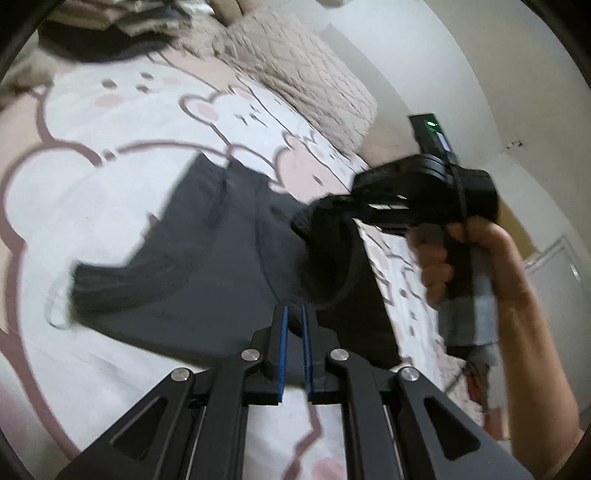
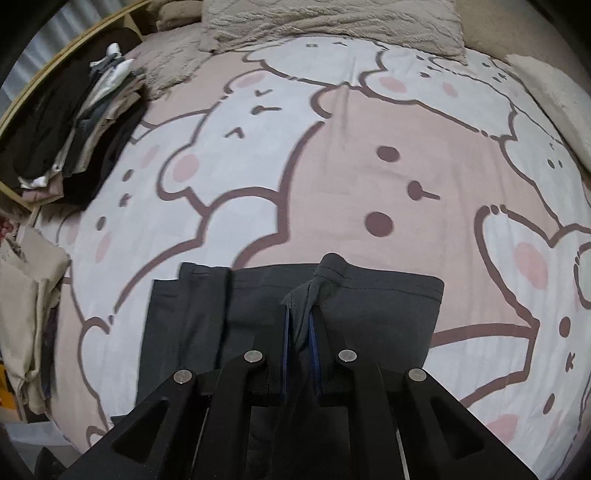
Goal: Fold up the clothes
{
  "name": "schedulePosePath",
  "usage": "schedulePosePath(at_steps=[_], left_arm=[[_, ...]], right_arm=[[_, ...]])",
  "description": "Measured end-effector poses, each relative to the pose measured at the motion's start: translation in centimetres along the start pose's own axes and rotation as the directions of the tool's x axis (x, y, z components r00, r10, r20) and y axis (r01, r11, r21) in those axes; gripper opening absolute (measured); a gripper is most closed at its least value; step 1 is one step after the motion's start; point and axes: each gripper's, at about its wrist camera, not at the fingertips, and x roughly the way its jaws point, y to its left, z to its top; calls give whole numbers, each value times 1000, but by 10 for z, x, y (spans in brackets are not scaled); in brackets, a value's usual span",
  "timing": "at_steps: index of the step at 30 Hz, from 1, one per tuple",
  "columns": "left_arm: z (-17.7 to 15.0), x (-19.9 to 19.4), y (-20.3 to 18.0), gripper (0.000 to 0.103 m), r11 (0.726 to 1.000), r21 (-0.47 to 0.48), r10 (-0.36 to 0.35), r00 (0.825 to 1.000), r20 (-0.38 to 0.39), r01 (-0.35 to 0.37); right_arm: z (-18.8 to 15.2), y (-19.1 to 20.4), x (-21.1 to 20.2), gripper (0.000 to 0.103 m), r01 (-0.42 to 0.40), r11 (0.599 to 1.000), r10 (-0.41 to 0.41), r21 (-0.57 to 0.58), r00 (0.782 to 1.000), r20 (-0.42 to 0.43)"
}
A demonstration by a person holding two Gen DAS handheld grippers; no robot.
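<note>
A dark grey garment (image 1: 207, 258) lies on the bed with the pink and white bear sheet (image 1: 110, 122). My left gripper (image 1: 293, 314) hovers over its near edge, jaws nearly together with a narrow gap and nothing in them. My right gripper (image 1: 314, 221), held by a hand, pinches a bunched edge of the garment at the right. In the right wrist view the right gripper (image 2: 300, 317) is shut on a raised fold of the grey garment (image 2: 369, 306), which lies flat ahead on the sheet (image 2: 332, 166).
A stack of folded clothes (image 2: 92, 122) sits at the far left of the bed. A fluffy beige blanket (image 2: 332, 22) lies across the far end, also in the left wrist view (image 1: 295, 70). A beige cloth (image 2: 29, 306) hangs at the left edge.
</note>
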Motion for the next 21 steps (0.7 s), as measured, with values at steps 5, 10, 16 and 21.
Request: schedulePosePath(at_steps=[5,10,16,21], left_arm=[[-11,5,-15,40,999,50,10,1000,-7,-10],[-5,7,-17,41,996,79,42,999,-3,-41],[25,-29,4,41,997,-27,68,993,93,-66],[49,-62,18,41,994,-57,105,977,184,-96]], right_arm=[[0,-6,7,35,-107,994,107,24,994,-10],[-15,-9,-44,72,-183,983,180,0,969,170],[-103,7,-102,55,165,955,-36,-246,889,457],[-184,53,-74,52,348,801,-79,-487,868,490]])
